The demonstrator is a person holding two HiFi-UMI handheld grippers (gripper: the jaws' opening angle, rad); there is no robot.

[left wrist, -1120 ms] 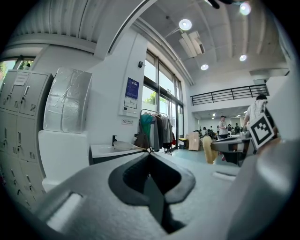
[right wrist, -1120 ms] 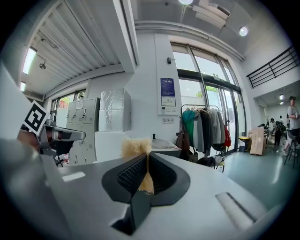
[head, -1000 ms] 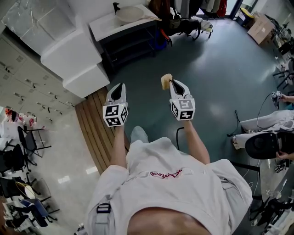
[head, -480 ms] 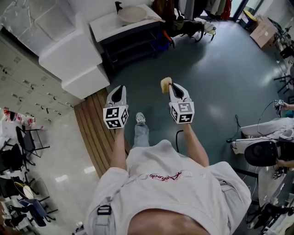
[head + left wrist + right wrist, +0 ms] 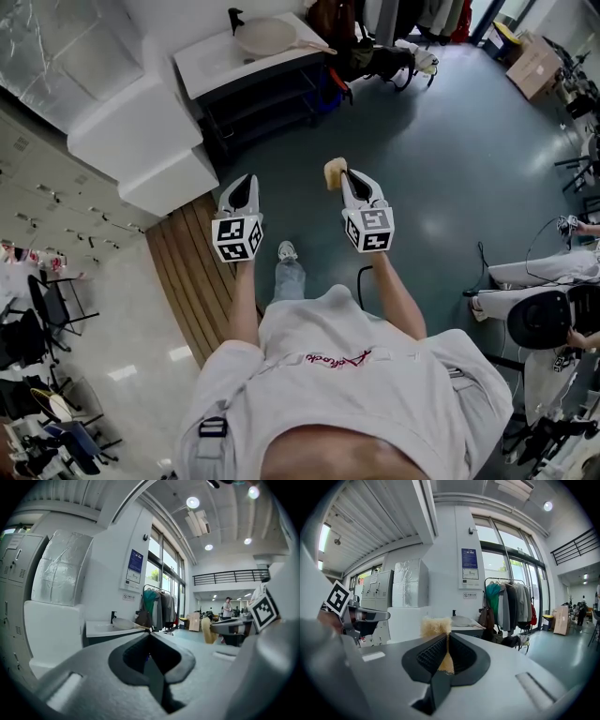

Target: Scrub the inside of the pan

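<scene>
Head view. Shows left gripper (image 5: 242, 182) and right gripper (image 5: 349, 174) held out in front, side by side, above the grey floor (image 5: 441, 141). Shows the right one pinching a pale yellow scrub pad (image 5: 335, 172) and the left one pressed together on nothing. Places the pan (image 5: 265, 35) well apart from both, on a white counter (image 5: 202, 58) near a black tap (image 5: 234, 18), with the handle pointing right. Judging by that gap, no scrubbing possible yet.

Risks from here:
- Only a thin strip of pad gripped, so likely to slip or fold over once pushed against the pan.
- Nothing steadying the pan, so likely to slide or spin on the smooth counter, maybe toward the edge, unless braced at the handle with the left.

Left gripper view. Shows the left gripper (image 5: 149, 637) closed tight, with nothing between the jaws. Catches the pan (image 5: 123, 623) far off on the counter (image 5: 101, 631), with a clothes rack (image 5: 157, 606) beyond. Looks round, pale and shallow. Too far off to judge the inside.

Right gripper view. Shows the right gripper (image 5: 446, 639) clamped on the scrub pad (image 5: 436, 626), fluffy top poking above the jaws and lower part squeezed flat between the ribbed faces. Catches the pan (image 5: 465, 621) far ahead on the counter (image 5: 464, 630). Reads as cream-coloured, wide and low-rimmed. No telling from here whether clean or dirty.
</scene>
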